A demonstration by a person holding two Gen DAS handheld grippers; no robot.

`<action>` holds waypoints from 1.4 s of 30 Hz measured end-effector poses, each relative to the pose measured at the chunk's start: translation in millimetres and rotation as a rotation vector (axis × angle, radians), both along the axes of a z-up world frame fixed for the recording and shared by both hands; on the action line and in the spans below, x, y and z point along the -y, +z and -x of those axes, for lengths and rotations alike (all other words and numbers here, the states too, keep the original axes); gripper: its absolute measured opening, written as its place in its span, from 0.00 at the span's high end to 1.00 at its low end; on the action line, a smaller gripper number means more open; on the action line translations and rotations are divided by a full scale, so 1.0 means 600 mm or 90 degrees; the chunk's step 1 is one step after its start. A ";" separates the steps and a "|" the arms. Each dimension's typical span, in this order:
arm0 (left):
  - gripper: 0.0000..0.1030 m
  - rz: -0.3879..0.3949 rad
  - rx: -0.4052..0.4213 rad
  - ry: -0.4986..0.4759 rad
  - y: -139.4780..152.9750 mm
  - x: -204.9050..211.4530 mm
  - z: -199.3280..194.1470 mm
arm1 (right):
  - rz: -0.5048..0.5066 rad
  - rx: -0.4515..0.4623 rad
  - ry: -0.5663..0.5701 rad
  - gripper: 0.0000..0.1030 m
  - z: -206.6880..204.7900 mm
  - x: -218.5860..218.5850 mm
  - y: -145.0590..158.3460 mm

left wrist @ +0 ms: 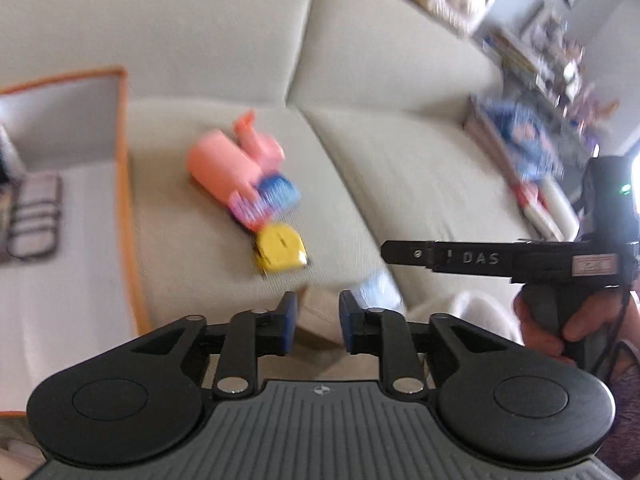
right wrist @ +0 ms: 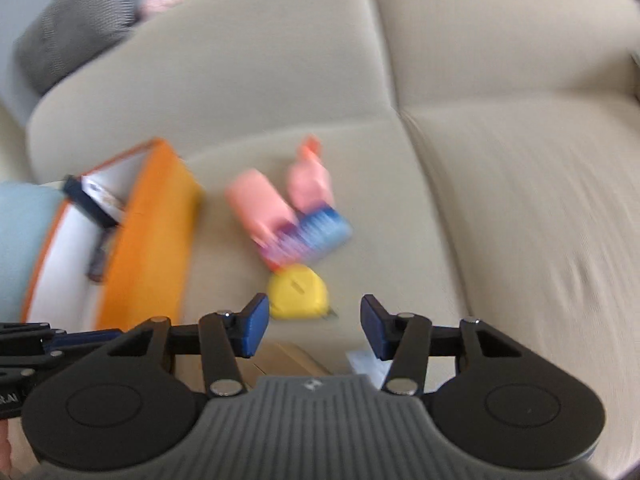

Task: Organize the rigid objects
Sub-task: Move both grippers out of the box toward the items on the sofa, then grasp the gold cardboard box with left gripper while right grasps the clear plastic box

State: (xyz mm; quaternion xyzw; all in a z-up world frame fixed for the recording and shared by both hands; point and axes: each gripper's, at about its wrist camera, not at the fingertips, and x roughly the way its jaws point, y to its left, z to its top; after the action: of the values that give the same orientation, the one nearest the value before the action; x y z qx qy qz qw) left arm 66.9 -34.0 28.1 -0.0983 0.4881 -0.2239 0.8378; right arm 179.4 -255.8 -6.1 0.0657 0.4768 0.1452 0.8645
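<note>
Reaching between picks, you hold 2 empty grippers above a beige fabric sofa seat (right wrist: 460, 200). Your left gripper (left wrist: 318, 322) has its blue pads a little apart with nothing between them; your right gripper (right wrist: 314, 330) stands wider, also empty. Ahead lies a small cluster of rigid things: a flat yellow plastic tape measure (right wrist: 298, 290), nearest your right gripper; a blurred blue and purple ribbed piece (right wrist: 316, 232); and 2 pink plastic blocks (right wrist: 260, 204) behind it. An orange-walled fabric bin (right wrist: 152, 232) with a white lining sits just left of the cluster. Next, you likely lower the right gripper over the tape measure, close, and carry it to the bin.
</note>
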 end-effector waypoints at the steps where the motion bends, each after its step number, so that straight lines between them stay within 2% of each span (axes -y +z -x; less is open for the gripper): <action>1: 0.68 -0.017 -0.005 -0.016 -0.010 0.016 -0.003 | -0.002 -0.012 -0.014 0.48 0.004 0.013 -0.010; 3: 0.51 -0.052 -0.010 -0.055 -0.025 0.051 0.000 | 0.000 -0.030 -0.032 0.48 0.009 0.031 -0.031; 6: 0.33 -0.108 0.001 -0.091 -0.043 0.093 0.003 | 0.017 -0.057 -0.055 0.48 0.008 0.051 -0.055; 9: 0.26 -0.166 0.029 -0.132 -0.060 0.126 0.006 | 0.029 -0.072 -0.047 0.47 0.008 0.057 -0.070; 14: 0.23 -0.216 0.037 -0.145 -0.089 0.163 -0.014 | 0.010 -0.066 -0.026 0.47 0.011 0.063 -0.076; 16: 0.22 -0.254 0.065 -0.156 -0.092 0.176 -0.014 | 0.002 -0.065 -0.010 0.47 0.010 0.063 -0.082; 18: 0.29 -0.273 0.071 -0.170 -0.098 0.185 -0.018 | 0.002 -0.068 0.003 0.47 0.009 0.064 -0.081; 32: 0.34 -0.269 0.055 -0.167 -0.117 0.183 -0.026 | 0.054 -0.114 0.056 0.47 -0.016 0.035 -0.118; 42: 0.35 -0.265 0.061 -0.158 -0.116 0.183 -0.023 | 0.064 -0.148 0.055 0.48 -0.031 0.031 -0.132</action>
State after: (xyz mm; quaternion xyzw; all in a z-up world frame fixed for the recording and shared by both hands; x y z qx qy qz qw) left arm 80.4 -143.8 -41.5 0.1479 0.4916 -0.2239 0.8285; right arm 198.2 -274.6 -85.6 0.0179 0.5826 0.1496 0.7987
